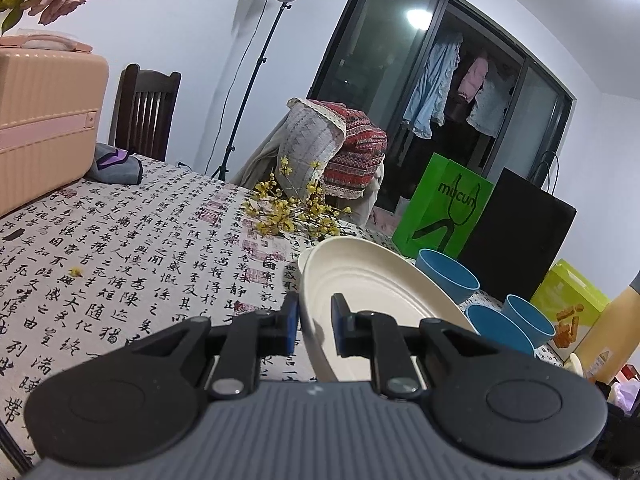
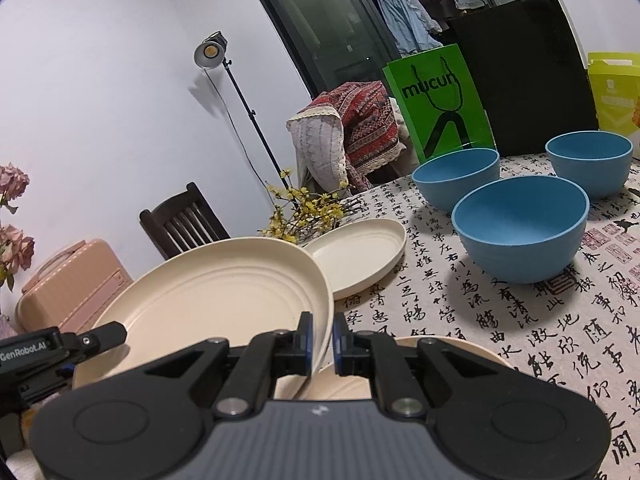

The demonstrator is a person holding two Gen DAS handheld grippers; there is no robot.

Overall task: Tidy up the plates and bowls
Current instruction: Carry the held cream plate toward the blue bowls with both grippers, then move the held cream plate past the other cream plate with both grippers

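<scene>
A cream plate (image 1: 380, 280) hangs tilted above the table, held from two sides. My left gripper (image 1: 315, 326) is shut on its near rim in the left wrist view. In the right wrist view my right gripper (image 2: 322, 340) is shut on the opposite rim of the same cream plate (image 2: 216, 292). The left gripper (image 2: 114, 332) shows there at the plate's left edge. A second cream plate (image 2: 360, 256) lies flat on the tablecloth beyond it. A third cream plate (image 2: 452, 350) lies under my right fingers. Three blue bowls (image 2: 520, 228) (image 2: 456, 172) (image 2: 588, 160) stand upright at the right.
Yellow flower sprigs (image 2: 304, 212) lie behind the plates. A green paper bag (image 2: 436, 100), a black bag (image 2: 528, 72) and a yellow-green box (image 2: 616, 84) line the table's far edge. A pink suitcase (image 1: 44, 120) stands on the table at the left, with a dark chair (image 1: 144, 112) behind it.
</scene>
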